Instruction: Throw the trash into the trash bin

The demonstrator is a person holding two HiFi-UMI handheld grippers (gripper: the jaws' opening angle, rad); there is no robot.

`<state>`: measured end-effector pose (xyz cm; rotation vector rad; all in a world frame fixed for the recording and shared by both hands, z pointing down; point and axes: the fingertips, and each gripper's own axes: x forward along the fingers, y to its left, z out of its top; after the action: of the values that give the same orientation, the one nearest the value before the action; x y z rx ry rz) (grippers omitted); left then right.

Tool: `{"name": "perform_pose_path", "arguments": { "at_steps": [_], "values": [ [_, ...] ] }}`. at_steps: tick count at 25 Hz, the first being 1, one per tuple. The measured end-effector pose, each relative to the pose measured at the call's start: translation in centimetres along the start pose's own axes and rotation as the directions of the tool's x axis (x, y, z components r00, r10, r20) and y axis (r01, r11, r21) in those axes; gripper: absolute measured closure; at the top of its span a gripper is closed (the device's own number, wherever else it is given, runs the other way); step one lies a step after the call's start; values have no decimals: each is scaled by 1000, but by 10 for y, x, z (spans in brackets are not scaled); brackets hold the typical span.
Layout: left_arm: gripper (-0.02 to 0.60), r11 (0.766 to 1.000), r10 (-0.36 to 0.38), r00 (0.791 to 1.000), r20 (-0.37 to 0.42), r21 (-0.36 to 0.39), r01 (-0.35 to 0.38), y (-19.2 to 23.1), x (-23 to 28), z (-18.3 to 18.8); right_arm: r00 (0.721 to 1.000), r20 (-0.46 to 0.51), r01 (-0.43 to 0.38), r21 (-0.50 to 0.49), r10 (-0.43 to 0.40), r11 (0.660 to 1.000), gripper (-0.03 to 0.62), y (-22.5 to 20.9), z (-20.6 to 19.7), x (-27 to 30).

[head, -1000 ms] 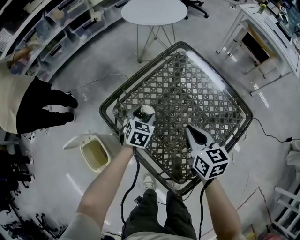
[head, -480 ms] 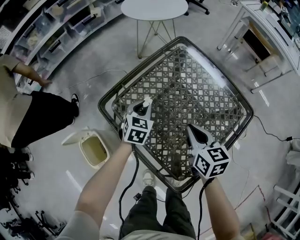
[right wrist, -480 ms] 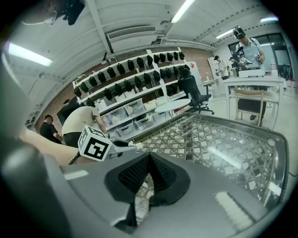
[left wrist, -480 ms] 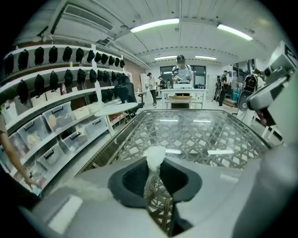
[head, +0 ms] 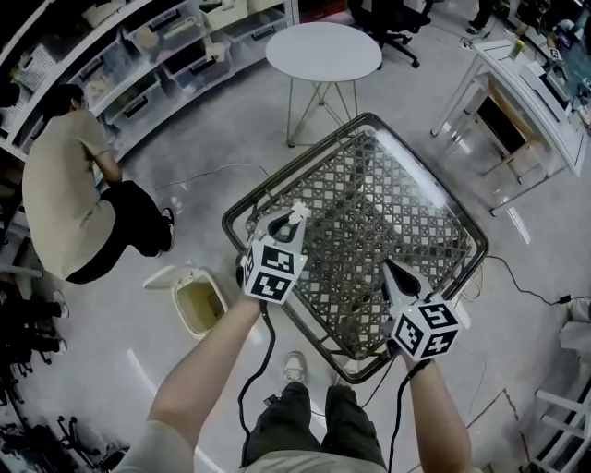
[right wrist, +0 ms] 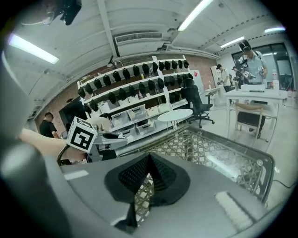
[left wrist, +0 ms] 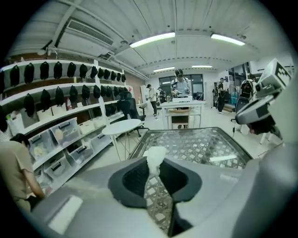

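Grippers — two: left gripper (head: 295,218) and right gripper (head: 389,267), each carrying one marker cube (head: 274,271), so two cubes in all.
Wad of white trash (head: 298,212): one.
Trash bin (head: 201,286), lower left of the head view: one, with one lid (head: 164,275).
Tables — two: one square lattice table (head: 397,203) at centre and one round white table (head: 323,51) at the top.
White desk (head: 517,83), upper right: one.
Office chair (head: 388,14), top edge: one made out.
Person (head: 69,185), upper left: one. The figures far back in the left gripper view are too small to count.
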<state>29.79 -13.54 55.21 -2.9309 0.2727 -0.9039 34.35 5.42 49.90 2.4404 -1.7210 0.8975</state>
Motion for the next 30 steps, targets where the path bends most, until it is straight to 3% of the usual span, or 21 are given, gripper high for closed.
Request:
{"name": "perform_pose_path", "arguments": {
  "at_steps": [10, 18, 24, 30],
  "values": [
    [509, 995, 90, 994, 69, -38, -87, 42, -123, 56, 996, 73, -41, -60, 46, 997, 589, 62, 67, -49],
    [509, 992, 128, 981, 145, -26, -125, 31, -209, 95, 983, 157, -74, -147, 97, 986, 589, 102, 121, -110],
    [509, 987, 161, 972, 171, -17, -161, 29, -256, 104, 970, 193, -104, -222, 149, 969, 589, 128, 137, -140],
    [509, 973, 230, 960, 161, -33, -228, 46, -289, 94, 967, 158, -159, -237, 200, 958, 589, 149, 134, -132]
  ]
}}
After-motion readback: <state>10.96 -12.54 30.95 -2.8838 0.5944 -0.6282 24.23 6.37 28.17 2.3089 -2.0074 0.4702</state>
